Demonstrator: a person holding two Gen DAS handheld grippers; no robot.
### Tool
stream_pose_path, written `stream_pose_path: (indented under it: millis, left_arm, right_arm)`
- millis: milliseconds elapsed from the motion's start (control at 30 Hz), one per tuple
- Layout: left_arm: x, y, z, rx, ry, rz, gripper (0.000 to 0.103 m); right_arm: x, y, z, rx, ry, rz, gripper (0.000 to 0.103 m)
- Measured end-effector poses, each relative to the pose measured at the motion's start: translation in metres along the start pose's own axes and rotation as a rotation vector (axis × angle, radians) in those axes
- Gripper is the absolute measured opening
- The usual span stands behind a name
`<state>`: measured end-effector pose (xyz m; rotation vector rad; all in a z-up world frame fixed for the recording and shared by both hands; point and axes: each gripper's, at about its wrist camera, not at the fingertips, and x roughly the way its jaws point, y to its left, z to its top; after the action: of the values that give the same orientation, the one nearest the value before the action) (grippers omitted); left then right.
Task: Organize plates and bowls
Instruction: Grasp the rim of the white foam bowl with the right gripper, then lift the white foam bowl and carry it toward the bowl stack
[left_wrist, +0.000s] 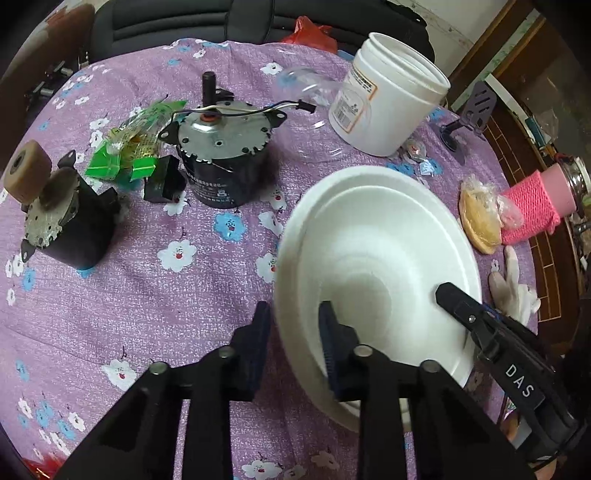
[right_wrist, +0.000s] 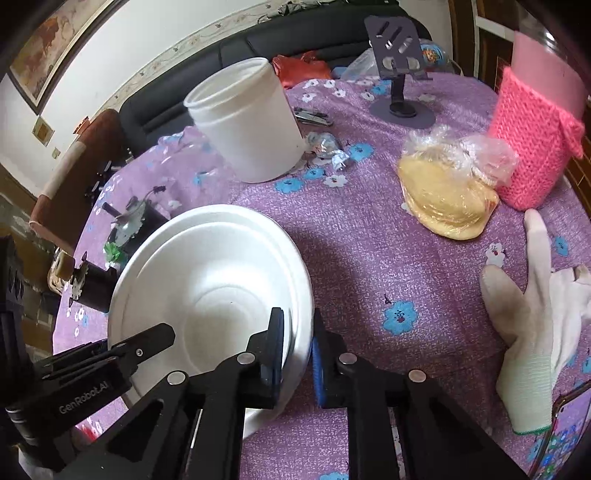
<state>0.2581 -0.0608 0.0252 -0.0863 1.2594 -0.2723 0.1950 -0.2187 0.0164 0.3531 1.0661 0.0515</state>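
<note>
While both grippers are working at its edges, the white foam bowl (left_wrist: 376, 258) is sitting tilted on the purple floral tablecloth (left_wrist: 147, 288), its open mouth facing up and toward the cameras. It is round, so no long axis is showing. Two rims are visible, one nested inside the other (whether that is two stacked bowls or one stepped rim, I cannot tell).

The left gripper (left_wrist: 293, 325) is straddling the bowl's near-left rim with its jaws spread, one finger outside and one inside the wall; the rim is not visibly clamped. The right gripper (right_wrist: 297, 339) is pinching the bowl's opposite rim, its two fingers pressed against the thin wall from both sides.

Behind the bowl one white plastic jar (left_wrist: 388, 96) is standing open and upright. Left of the bowl two black geared motors (left_wrist: 221, 155) are sitting, with green wrappers (left_wrist: 125, 147) between them. Right of the bowl one bagged yellow flatbread (right_wrist: 447, 195) is lying, touching a pink knitted sleeve (right_wrist: 532, 144) on a bottle. One white glove (right_wrist: 535, 302) is lying near the bowl's right, and a phone stand (right_wrist: 400, 66) is standing farther back.
</note>
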Motion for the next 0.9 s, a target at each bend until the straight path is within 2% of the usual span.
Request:
stream_pose_path:
  millis: [367,900]
  left_arm:
    - [-0.031,0.002,-0.025,0.004,-0.008,0.022,0.019]
    - [-0.106,0.022,-0.105,-0.011,-0.052,0.041,0.019]
  right_arm:
    - [-0.031,0.021,-0.017,-0.044,-0.019,0.005,0.014]
    - [-0.088,0.056,-0.089,-0.091,-0.035,0.036,0.014]
